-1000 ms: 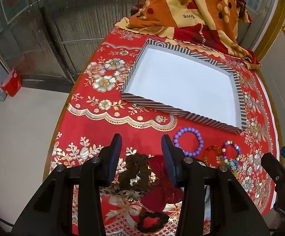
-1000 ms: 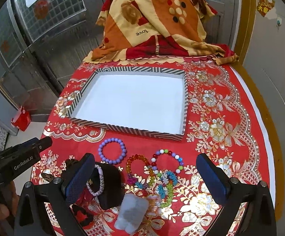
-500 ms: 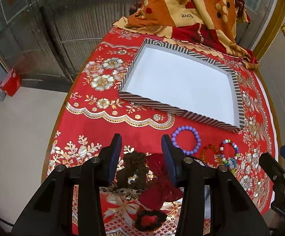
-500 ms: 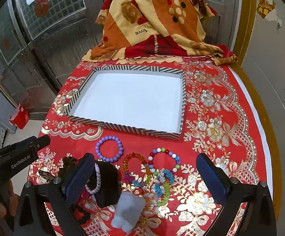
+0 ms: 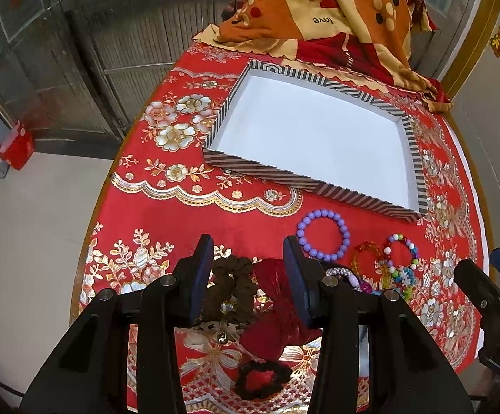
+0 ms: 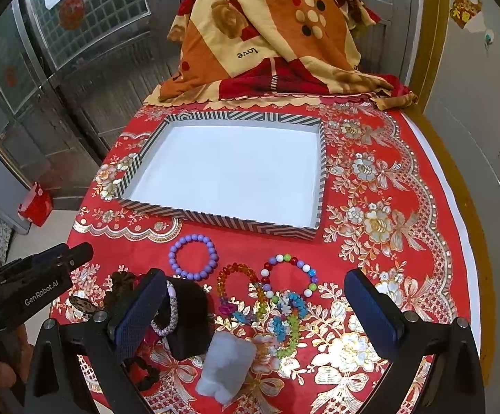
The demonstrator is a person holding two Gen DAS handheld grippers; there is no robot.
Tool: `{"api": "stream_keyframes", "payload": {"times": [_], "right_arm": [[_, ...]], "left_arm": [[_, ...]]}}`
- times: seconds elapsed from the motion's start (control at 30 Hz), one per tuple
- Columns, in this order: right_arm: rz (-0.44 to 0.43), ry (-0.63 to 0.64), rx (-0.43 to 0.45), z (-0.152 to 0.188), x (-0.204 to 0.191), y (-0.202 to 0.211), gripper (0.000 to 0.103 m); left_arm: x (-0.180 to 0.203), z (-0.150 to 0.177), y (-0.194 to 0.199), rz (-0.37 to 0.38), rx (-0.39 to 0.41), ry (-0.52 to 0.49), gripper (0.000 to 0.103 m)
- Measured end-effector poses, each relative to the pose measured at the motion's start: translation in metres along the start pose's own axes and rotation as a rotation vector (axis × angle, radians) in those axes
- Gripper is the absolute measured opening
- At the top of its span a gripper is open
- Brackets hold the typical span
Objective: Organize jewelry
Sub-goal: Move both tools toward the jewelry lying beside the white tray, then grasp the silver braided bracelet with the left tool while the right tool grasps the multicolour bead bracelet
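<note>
An empty white tray with a striped rim (image 5: 274, 179) (image 6: 215, 219) lies mid-table. In front of it lie a purple bead bracelet (image 5: 322, 234) (image 6: 193, 257), an orange bracelet (image 6: 238, 276), a multicolour bead bracelet (image 6: 289, 276) and a blue-green one (image 6: 289, 317). A brown scrunchie (image 5: 231, 286), a red pouch (image 5: 274, 307) and a black scrunchie (image 5: 262, 377) lie under my left gripper (image 5: 248, 265), which is open and empty above them. My right gripper (image 6: 253, 300) is open wide and empty over the bracelets. A black stand with a pale bracelet (image 6: 188, 314) and a white fluffy item (image 6: 226, 369) sit near it.
A red floral cloth (image 6: 388, 207) covers the round table. A folded orange blanket (image 6: 267, 34) is heaped at the far edge. Metal doors stand behind, and a red box (image 5: 15, 145) sits on the floor at left.
Both grippers have drawn back slightly toward the near edge, so the tray looks a little farther. Jaws and objects are unchanged.
</note>
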State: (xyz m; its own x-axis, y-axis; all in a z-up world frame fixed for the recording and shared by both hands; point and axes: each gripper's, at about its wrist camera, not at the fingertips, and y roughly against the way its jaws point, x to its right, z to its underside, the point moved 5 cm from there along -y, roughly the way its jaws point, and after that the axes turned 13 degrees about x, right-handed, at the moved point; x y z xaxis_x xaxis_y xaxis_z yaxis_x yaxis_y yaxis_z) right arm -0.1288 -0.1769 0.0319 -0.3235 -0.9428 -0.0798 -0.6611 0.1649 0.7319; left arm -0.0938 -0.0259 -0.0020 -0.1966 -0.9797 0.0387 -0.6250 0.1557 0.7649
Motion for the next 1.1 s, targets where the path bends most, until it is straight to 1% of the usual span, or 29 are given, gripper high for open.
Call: {"api": "stream_keyframes", "payload": {"times": [0.27, 0.73, 1.1], "right_arm": [[-0.007, -0.028, -0.002, 0.001, 0.003, 0.0, 0.102], [-0.008, -0.019, -0.009, 0.003, 0.002, 0.0, 0.102], [-0.01, -0.029, -0.021, 0.007, 0.012, -0.001, 0.102]], "left_arm": [[0.002, 0.002, 0.0, 0.007, -0.003, -0.004, 0.041], [0.003, 0.003, -0.001, 0.006, -0.005, -0.005, 0.041], [0.002, 0.011, -0.003, 0.011, -0.024, 0.006, 0.041]]}}
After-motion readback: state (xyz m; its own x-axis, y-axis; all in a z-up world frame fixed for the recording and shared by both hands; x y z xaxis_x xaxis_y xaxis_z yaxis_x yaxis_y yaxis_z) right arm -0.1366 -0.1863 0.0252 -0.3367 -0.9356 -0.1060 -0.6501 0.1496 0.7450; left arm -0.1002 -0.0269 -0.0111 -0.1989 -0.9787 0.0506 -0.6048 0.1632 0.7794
